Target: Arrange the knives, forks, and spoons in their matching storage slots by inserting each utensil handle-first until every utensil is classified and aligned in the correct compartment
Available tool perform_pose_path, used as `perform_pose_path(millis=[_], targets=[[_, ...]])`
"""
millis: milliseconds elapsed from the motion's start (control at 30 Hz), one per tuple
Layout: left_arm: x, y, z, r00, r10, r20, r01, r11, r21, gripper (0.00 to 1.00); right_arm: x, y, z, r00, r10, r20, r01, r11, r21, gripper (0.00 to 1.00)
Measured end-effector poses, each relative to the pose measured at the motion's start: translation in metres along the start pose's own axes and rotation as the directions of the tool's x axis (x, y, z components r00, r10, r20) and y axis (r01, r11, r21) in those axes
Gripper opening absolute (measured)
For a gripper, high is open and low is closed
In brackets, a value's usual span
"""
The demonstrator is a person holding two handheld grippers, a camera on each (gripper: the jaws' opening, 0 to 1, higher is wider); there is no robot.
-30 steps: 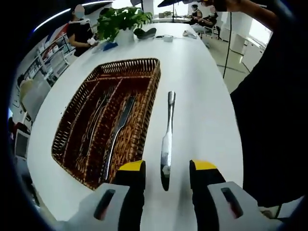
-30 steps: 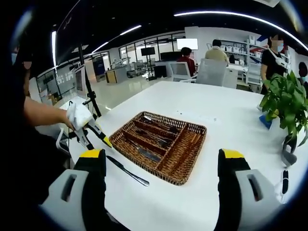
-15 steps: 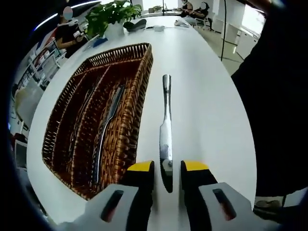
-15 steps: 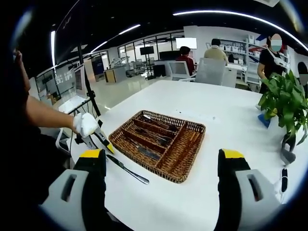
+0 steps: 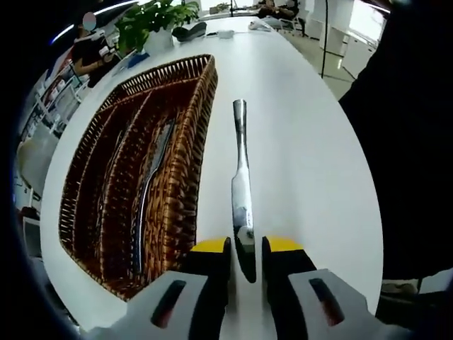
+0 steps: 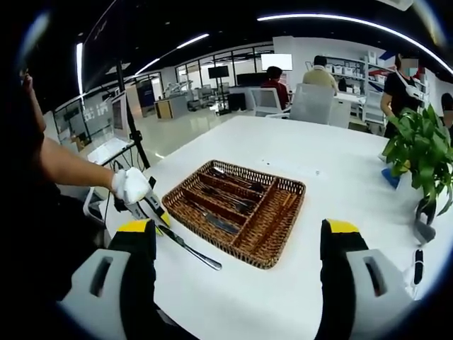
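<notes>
Open-plan office; desks point(image 6: 322, 99), monitors point(image 6: 275, 64), glass partitions point(image 6: 202, 81)

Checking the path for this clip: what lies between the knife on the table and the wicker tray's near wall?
Bare white table; the left gripper view shows nothing between the knife and the wicker tray.

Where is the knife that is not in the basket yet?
The knife lies on the white table, just right of the wicker basket in the left gripper view, blade end between the left gripper jaws.

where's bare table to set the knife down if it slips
Open white table lies between the wicker tray and the plant, and beyond the knife. Crowded inside the tray and at the left tool.
</notes>
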State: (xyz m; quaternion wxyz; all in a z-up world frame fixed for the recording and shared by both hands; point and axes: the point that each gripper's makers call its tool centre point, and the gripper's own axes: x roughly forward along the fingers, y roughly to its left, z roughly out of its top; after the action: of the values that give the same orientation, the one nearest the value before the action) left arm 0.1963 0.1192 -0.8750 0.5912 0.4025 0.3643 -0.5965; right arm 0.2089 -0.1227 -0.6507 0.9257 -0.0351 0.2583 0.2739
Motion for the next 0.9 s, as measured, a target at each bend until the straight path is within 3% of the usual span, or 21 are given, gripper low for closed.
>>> perform_pose_path(millis=[33,67,200,633,800,900], targets=[[0.003,-0.001,-0.001,1.000,-0.001,-0.011,0.002,1.000,0.011,0.17,0.001,0.001,0.000,1.000,0.002,-0.003,-0.002,1.000,-0.001,1.00],[0.002,-0.002,0.004,1.000,-0.010,0.019,0.010,1.000,-0.003,0.17,0.002,0.002,0.000,1.000,0.004,-0.010,-0.004,1.000,-0.006,1.00],[0.003,0.000,0.003,1.000,-0.011,-0.014,0.011,1.000,-0.012,0.15,0.001,0.001,0.001,1.000,0.001,-0.010,-0.001,1.000,-0.012,1.00],[0.003,0.003,0.003,0.999,-0.034,-0.014,0.033,0.999,-0.043,0.10,0.007,0.002,-0.006,1.000,0.010,-0.026,-0.010,1.000,-0.005,1.00],[0.003,0.003,0.004,0.999,-0.032,-0.024,0.030,0.998,-0.052,0.08,0.013,-0.006,-0.025,0.992,-0.035,-0.121,0.030,0.999,-0.043,1.00],[0.003,0.004,0.004,0.999,-0.033,-0.033,0.031,0.997,-0.065,0.08,0.016,-0.009,-0.027,0.990,-0.032,-0.135,0.028,0.999,-0.026,1.00]])
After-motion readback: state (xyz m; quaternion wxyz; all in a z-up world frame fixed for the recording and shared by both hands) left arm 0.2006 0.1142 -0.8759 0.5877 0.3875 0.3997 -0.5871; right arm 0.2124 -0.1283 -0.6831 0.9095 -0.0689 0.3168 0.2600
